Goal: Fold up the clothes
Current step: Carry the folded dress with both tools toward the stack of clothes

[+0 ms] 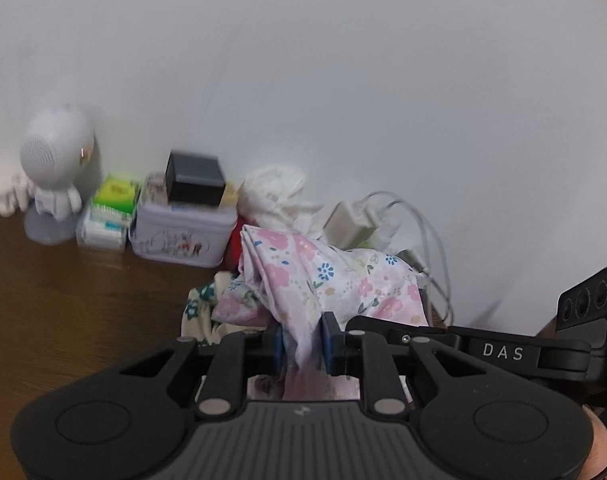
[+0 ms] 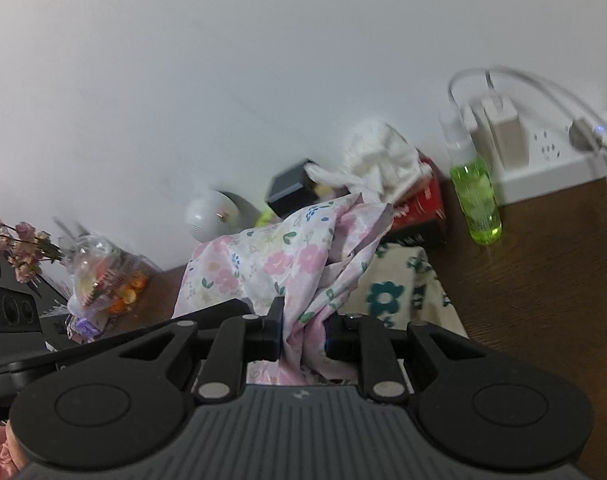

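A pink floral garment [image 1: 323,276] hangs bunched between both grippers, lifted above the brown table. My left gripper [image 1: 302,342] is shut on a fold of it. My right gripper [image 2: 303,330] is shut on another fold of the same garment [image 2: 271,256]. A cream cloth with dark green flowers [image 2: 399,292] lies on the table under the lifted garment; it also shows in the left wrist view [image 1: 197,308]. The right gripper's body [image 1: 543,348] shows at the right of the left wrist view.
Along the white wall stand a white astronaut figure [image 1: 57,176], a tin box [image 1: 183,232] with a black box [image 1: 195,178] on it, a red tissue box [image 2: 419,208], a green bottle [image 2: 475,196], a power strip [image 2: 543,152] with cables, and a bag of snacks [image 2: 103,276].
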A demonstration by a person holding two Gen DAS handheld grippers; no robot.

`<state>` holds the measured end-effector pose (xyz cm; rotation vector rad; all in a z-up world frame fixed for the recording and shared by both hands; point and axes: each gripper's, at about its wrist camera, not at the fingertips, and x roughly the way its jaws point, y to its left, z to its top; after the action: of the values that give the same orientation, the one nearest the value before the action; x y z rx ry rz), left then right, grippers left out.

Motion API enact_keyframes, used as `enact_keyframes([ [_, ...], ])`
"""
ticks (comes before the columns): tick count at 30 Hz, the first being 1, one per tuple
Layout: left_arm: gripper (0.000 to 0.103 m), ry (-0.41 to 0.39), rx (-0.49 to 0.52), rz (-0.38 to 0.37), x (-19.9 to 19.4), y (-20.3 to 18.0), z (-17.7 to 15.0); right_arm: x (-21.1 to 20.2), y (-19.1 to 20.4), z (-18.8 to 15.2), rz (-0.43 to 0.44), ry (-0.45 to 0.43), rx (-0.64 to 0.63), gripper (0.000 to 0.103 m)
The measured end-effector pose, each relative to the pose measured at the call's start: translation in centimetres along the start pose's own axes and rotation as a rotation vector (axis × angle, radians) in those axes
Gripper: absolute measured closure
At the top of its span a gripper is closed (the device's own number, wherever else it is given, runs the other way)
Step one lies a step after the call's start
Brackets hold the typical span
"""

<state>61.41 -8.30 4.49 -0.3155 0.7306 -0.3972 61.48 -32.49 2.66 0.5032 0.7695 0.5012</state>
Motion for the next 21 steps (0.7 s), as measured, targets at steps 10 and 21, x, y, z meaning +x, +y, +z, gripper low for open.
enact_keyframes([
  [10,0.085,-0.001,-0.016,-0.001,2.9,1.6,-0.9,2.7,-3.2,-1.2,0.020,-0.011,0.038,0.085],
  [21,0.084,-0.056,-0.043,-0.027,2.0,2.4,0.5,2.9,-3.2,-0.3,0.070,-0.067,0.073,0.083],
])
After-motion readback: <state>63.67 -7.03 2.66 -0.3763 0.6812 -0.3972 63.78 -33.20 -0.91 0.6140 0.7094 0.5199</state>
